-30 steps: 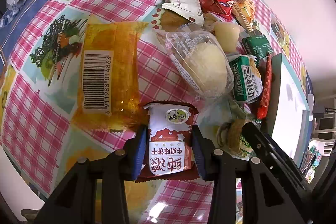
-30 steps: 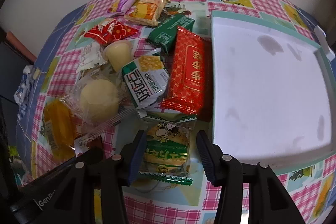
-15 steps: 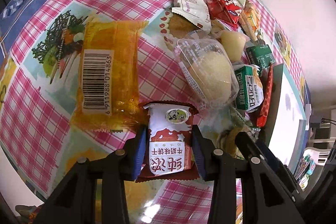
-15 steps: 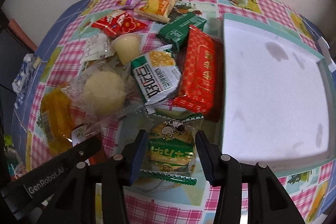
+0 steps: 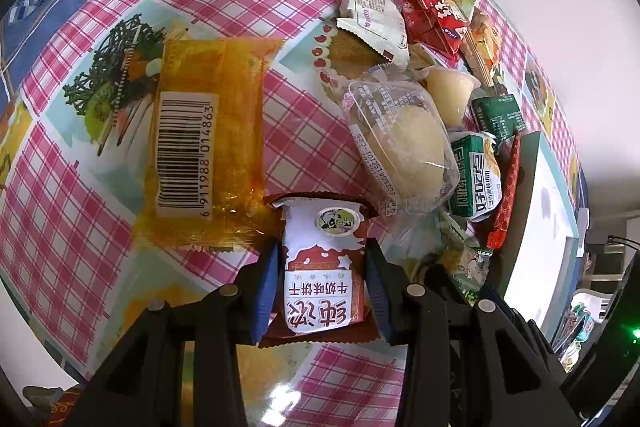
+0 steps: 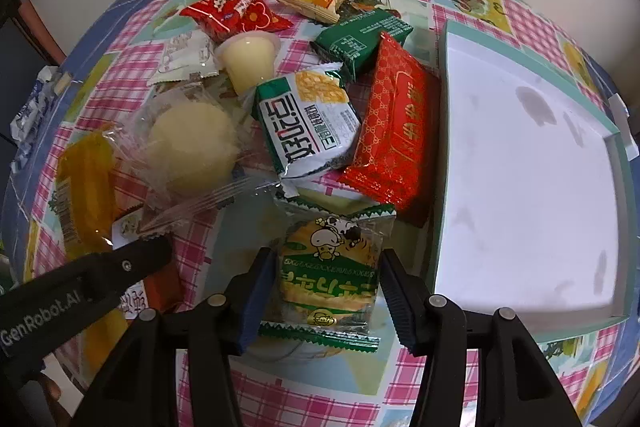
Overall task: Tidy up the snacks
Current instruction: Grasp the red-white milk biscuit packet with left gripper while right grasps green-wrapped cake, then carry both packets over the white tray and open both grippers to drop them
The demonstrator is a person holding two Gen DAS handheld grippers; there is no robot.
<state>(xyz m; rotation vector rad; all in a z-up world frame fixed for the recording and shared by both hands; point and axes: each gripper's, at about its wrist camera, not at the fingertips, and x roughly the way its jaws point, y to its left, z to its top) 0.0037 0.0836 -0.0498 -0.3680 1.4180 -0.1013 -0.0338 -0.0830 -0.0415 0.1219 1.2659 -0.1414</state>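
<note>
Brown-and-white biscuit pack (image 5: 322,269) sits clamped upright in the steeply down-pointing left tool (image 5: 322,291). Right tool (image 6: 326,297), also pointing down, has just been widening; the green cracker pack (image 6: 330,271) lies loose between its fingers, tray (image 6: 440,131) just right.

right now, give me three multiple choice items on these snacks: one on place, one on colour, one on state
1. Where is the tray from the long red pack in the right wrist view?
A left
B right
C on top

2. What colour is the barcode pack?
A orange
B blue
C purple

3. What are the left tongs doing?
A open over bare cloth
B shut on the milk biscuit pack
C holding a cup

Key: 1 B, the tray's rim lies just right of the red pack. 2 A, its wrapper is orange. 3 B, both pads press the pack's sides.
</note>
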